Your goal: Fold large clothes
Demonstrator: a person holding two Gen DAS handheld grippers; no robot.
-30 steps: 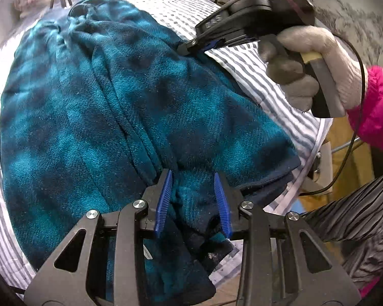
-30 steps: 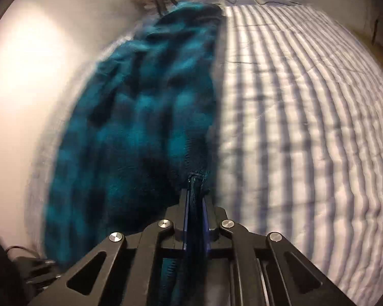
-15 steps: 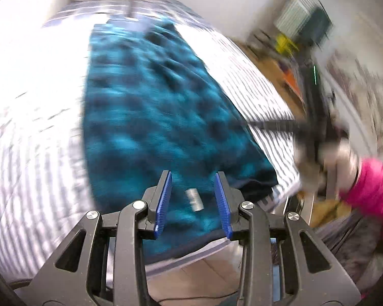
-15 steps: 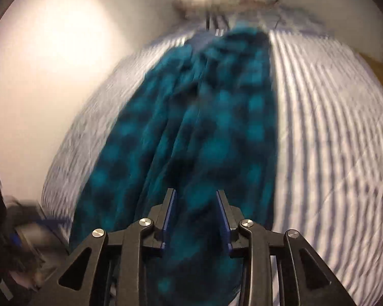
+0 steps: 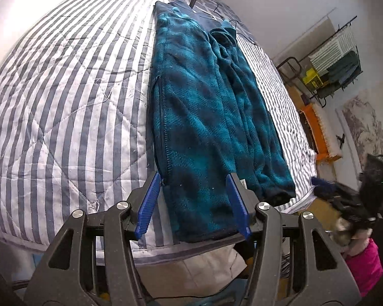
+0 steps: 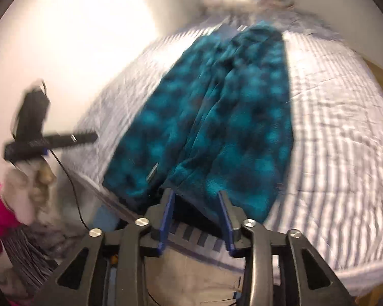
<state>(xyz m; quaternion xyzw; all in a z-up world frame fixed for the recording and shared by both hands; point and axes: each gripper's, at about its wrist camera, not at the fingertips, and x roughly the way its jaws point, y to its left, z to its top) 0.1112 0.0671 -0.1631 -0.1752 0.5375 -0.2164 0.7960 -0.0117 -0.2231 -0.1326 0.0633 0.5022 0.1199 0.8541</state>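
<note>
— Lying lengthwise on the striped bed [image 5: 63, 107], the teal fleece garment [image 5: 204, 117] is folded narrow, its hem at the near edge.

— Left tongs [image 5: 195, 204] and right tongs [image 6: 196, 219] just opened, empty. A careless regrasp could drag the fold apart.

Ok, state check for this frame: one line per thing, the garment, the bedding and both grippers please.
teal fleece garment: lying lengthwise on the bed, folded narrow, one long fold along its right side, not held.
striped quilt: spread flat under the garment.
left gripper: open, jaws just widened, nothing gripped.
right gripper: open, jaws just widened, garment hem beyond the tips, not gripped.
</note>
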